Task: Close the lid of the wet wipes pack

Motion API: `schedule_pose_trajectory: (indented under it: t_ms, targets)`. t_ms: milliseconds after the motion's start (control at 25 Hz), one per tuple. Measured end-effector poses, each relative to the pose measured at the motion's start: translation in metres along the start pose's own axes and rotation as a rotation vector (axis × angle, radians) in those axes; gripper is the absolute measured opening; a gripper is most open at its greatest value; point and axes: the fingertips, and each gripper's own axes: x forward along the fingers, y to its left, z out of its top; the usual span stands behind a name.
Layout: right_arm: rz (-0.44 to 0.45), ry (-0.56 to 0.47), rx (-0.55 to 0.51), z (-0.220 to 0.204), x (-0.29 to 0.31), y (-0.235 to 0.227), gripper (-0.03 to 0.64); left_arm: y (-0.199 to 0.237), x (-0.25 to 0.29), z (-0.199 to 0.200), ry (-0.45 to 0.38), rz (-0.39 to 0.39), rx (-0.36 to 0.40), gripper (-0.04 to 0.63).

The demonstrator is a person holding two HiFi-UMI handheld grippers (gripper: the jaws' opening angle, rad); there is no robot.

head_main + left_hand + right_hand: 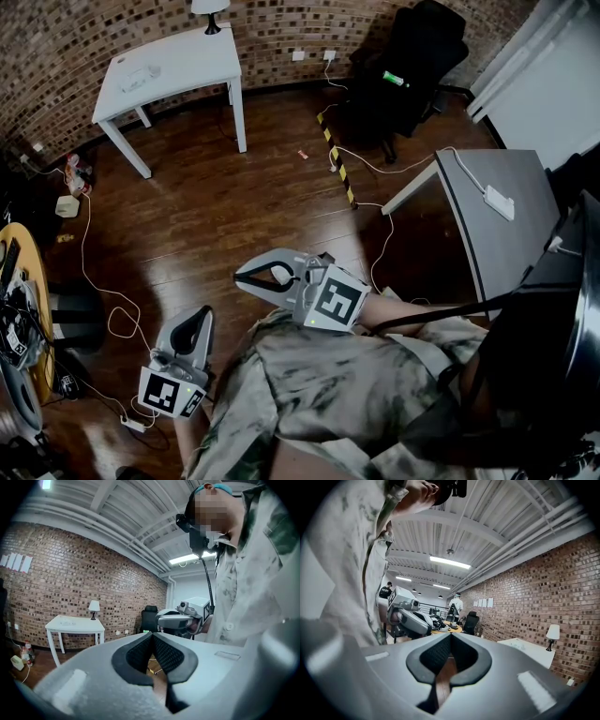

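No wet wipes pack can be told for sure. A small pale object (141, 77) lies on the white table (187, 58) across the room, too small to identify. My left gripper (205, 313) hangs low beside my body, jaws shut with nothing between them; in its own view the pads (140, 654) meet at the tip. My right gripper (240, 275) is held in front of my chest, pointing left, also shut and empty. Each gripper shows in the other's view: the right gripper (180, 618) and the left gripper (410, 618).
Dark wooden floor with white cables (94, 281) and a striped cable cover (339, 169). A black office chair (412, 66) stands far right, a grey desk (506, 216) at right, a cluttered round table (14, 300) at left. A lamp (93, 606) stands on the white table.
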Motion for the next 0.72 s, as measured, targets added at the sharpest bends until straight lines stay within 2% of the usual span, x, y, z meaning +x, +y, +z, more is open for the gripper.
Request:
schedule_pose_trajectory:
  t_ms: [720]
  targets:
    - [-0.002, 0.004, 0.01, -0.0059, -0.0075, -0.0015, 0.002, -0.005, 0.0057, -0.002, 0.007, 0.0, -0.008, 0.001]
